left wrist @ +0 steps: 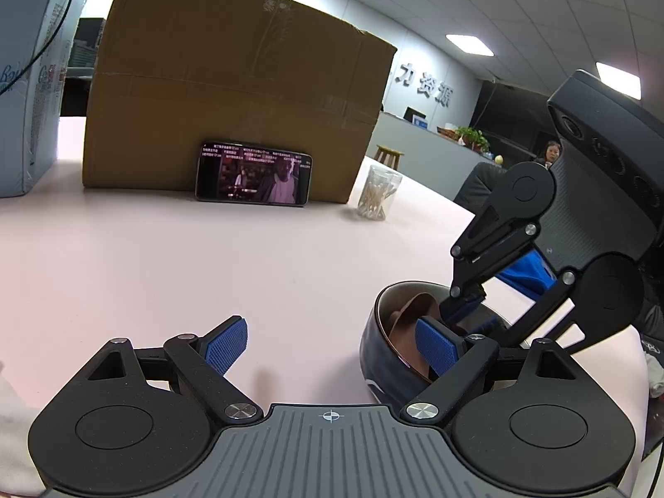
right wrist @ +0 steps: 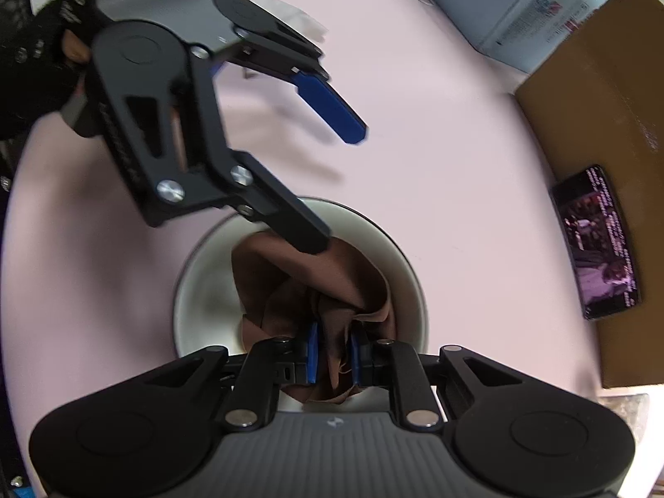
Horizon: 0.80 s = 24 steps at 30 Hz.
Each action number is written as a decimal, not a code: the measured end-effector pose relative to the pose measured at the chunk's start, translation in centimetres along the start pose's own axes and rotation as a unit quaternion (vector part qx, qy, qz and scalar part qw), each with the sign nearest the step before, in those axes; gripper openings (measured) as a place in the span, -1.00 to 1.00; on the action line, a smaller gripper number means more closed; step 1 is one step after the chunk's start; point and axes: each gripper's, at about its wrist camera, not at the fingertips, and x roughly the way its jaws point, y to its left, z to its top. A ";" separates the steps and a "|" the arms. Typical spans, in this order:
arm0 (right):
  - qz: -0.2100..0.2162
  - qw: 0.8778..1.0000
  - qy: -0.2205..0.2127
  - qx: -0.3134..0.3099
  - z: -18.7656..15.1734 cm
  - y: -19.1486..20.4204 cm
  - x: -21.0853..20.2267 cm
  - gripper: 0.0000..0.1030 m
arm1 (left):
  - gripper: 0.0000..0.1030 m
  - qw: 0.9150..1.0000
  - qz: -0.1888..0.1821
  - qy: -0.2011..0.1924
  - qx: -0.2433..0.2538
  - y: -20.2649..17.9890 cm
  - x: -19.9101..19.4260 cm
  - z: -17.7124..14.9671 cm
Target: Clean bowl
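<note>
A bowl, dark blue outside and pale inside (left wrist: 375, 357) (right wrist: 195, 290), sits on the pink table. A brown cloth (right wrist: 315, 286) lies bunched inside it, also seen in the left wrist view (left wrist: 408, 319). My right gripper (right wrist: 334, 352) points down into the bowl and is shut on the cloth; it shows from outside in the left wrist view (left wrist: 467, 305). My left gripper (left wrist: 332, 344) is open, its right finger (left wrist: 435, 346) inside the bowl's rim and its left finger (left wrist: 226, 346) over the table. In the right wrist view it (right wrist: 328, 174) reaches in from the upper left.
A large cardboard box (left wrist: 232, 83) stands at the back of the table with a phone (left wrist: 253, 178) (right wrist: 597, 245) leaning on it. A jar of cotton swabs (left wrist: 377, 197) stands right of the box. A white carton (left wrist: 25, 95) stands at the far left.
</note>
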 end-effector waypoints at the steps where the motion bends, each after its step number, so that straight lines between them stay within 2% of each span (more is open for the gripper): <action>1: -0.002 1.000 -0.001 -0.002 0.0 0.1 0.0 -0.66 | 0.75 1.000 0.000 0.000 0.000 0.0 0.0 0.0; 6: -0.019 1.000 -0.008 -0.012 0.0 0.4 -0.1 -0.49 | 0.75 1.000 0.000 0.000 0.000 0.0 0.1 0.0; 8: -0.028 0.999 -0.010 -0.018 0.0 0.6 -0.4 -0.36 | 0.75 1.000 -0.001 0.000 0.000 0.1 0.1 0.0; 10: -0.033 0.999 -0.013 -0.025 0.0 0.8 -0.8 0.01 | 0.75 1.000 -0.001 0.000 0.001 0.0 0.2 0.0; 19: -0.035 0.997 -0.028 -0.055 0.5 1.3 -2.0 0.04 | 0.75 1.000 -0.001 0.000 0.001 0.0 0.2 0.0; 24: -0.027 0.997 -0.016 -0.073 1.5 1.7 -0.9 -0.05 | 0.75 1.000 -0.001 0.000 0.000 0.0 0.1 0.0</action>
